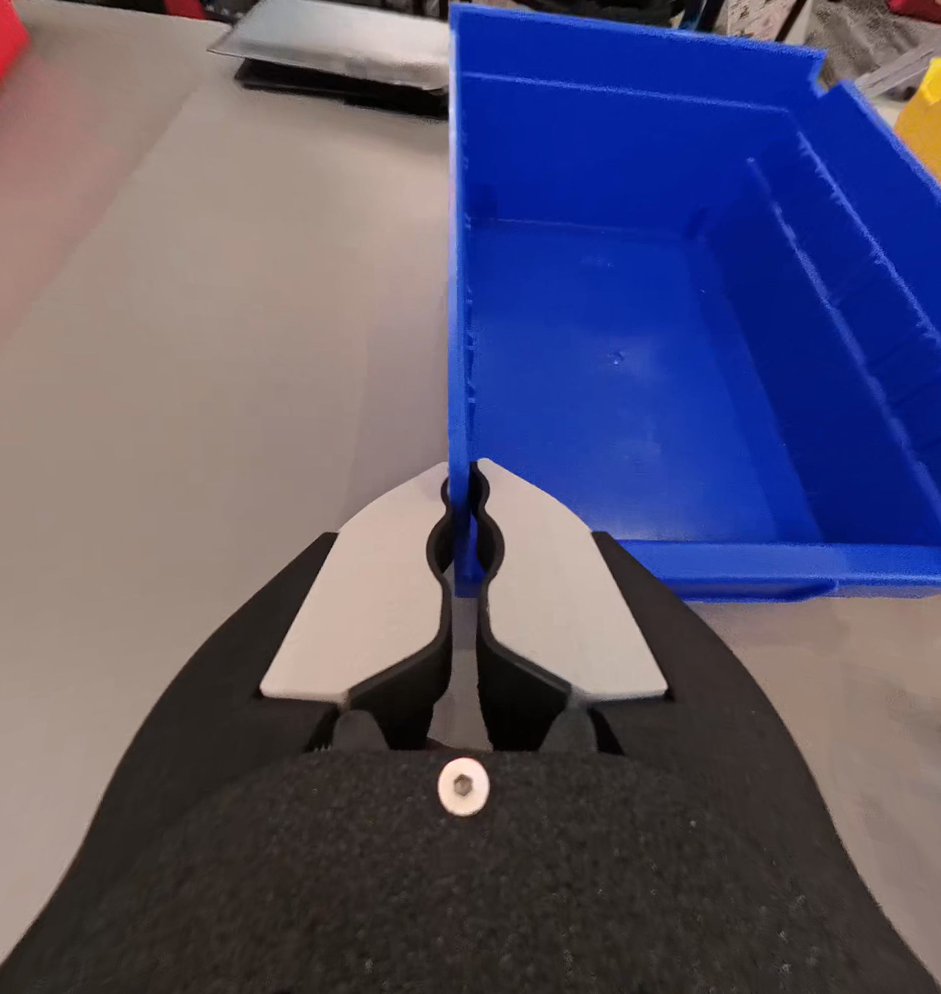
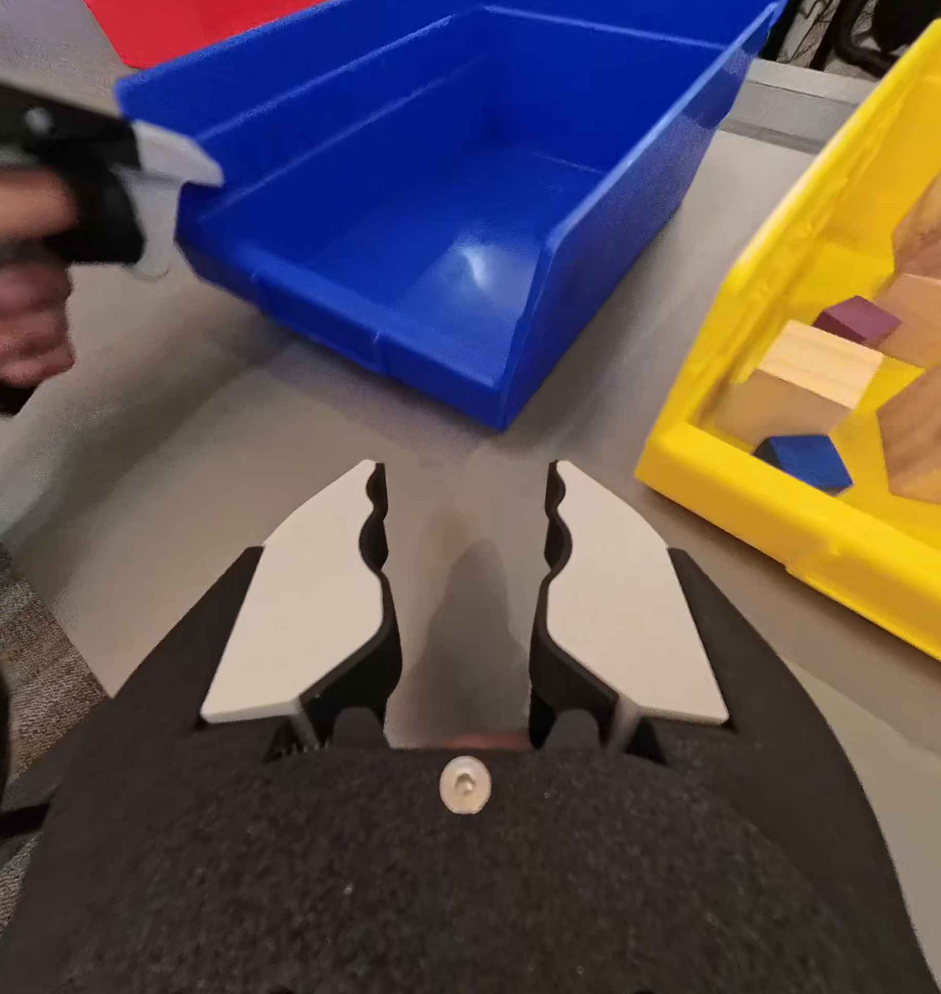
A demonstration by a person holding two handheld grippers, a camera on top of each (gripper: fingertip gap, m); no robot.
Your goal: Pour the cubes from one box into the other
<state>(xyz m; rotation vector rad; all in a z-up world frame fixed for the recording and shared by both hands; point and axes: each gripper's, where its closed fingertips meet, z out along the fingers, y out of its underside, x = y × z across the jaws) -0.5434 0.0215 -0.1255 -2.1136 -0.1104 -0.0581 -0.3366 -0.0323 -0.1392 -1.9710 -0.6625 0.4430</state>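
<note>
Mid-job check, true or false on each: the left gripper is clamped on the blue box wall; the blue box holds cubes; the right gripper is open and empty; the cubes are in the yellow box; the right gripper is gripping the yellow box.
1. Left gripper is shut on the blue box wall: true.
2. Blue box holds cubes: false, it is empty.
3. Right gripper is open and empty: true.
4. Cubes lie in the yellow box: true.
5. Right gripper grips the yellow box: false, its fingers hang over bare table.
</note>
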